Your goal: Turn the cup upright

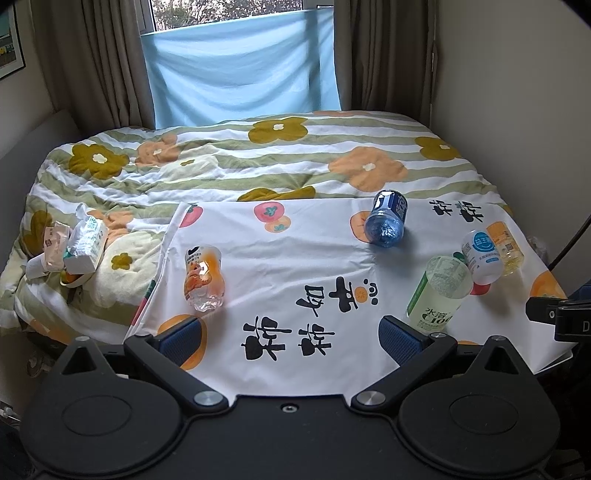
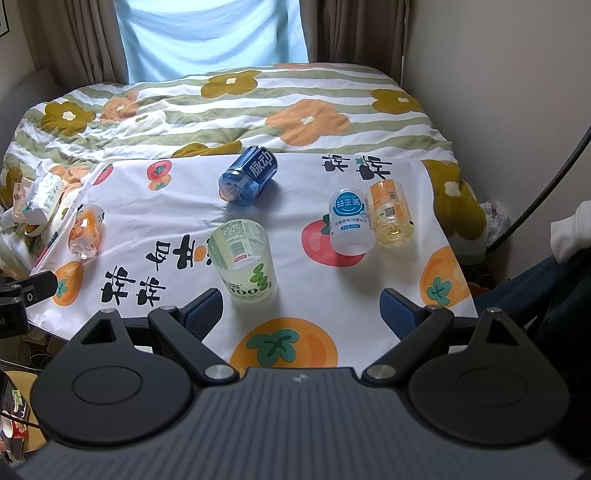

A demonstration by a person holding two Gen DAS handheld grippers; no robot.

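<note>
Green cup (image 2: 245,264) upright, blue cup (image 2: 246,180) behind.

Home bedroom, bed with flowered quilt (image 1: 258,158), brown curtains (image 1: 92,62), window (image 1: 221,14) behind

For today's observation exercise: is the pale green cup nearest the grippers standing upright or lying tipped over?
Upright. The pale green cup stands on its base on the white cloth, open rim facing up; its inside shows.

Green-labelled cup (image 2: 245,264): translucent glossy plastic. Blue cup (image 2: 246,180): clear, shiny plastic. White printed cloth (image 2: 295,221): smooth, matt fabric. Quilt (image 1: 258,162): soft, puckered cloth. Claw pads (image 1: 400,338): blue ribbed rubber-like facing; frames matt black plastic.
</note>
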